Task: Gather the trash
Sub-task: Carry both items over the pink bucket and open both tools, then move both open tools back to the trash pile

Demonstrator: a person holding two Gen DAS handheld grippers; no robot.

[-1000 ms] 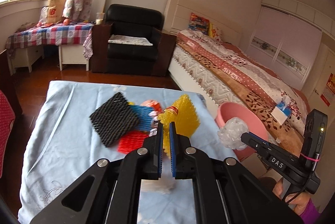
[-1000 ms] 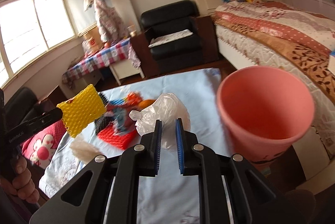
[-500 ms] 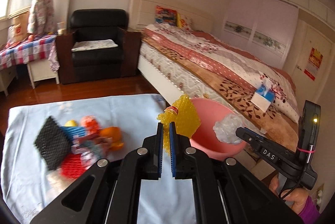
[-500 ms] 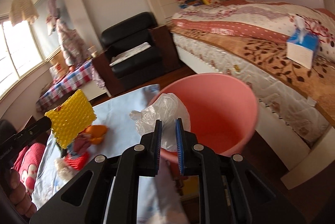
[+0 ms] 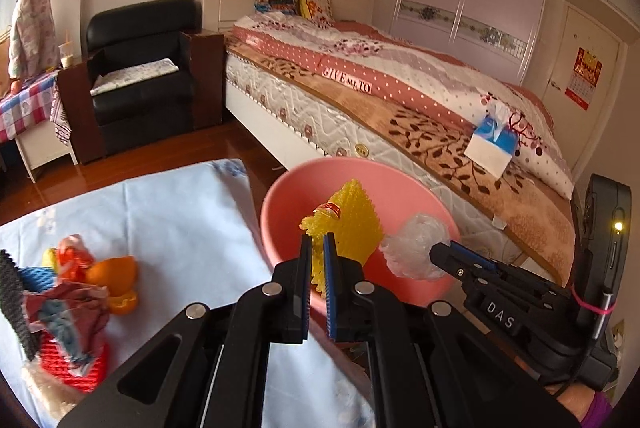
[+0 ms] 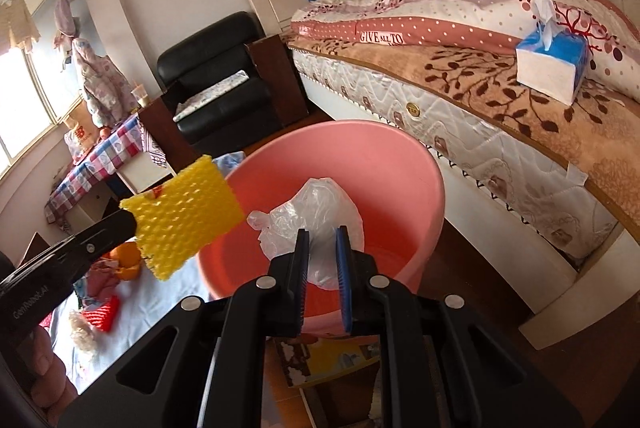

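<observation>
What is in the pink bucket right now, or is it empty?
Empty as far as visible: the pink bucket shows bare inner wall and floor. The yellow foam net and clear plastic bag are clamped above it.

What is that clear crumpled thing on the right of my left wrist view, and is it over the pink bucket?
Observer: It is a thin plastic bag. The right gripper pinches it between both fingers, above the opening of the pink bucket.
Operator: Is anything in the bucket? The yellow net blocks my view.
Observer: In the right wrist view, the part of the bucket's inside that shows looks bare.
Operator: What is on the floor beside it?
Observer: Something flat and colourfully printed, perhaps a booklet, lies at the bucket's foot.
</observation>
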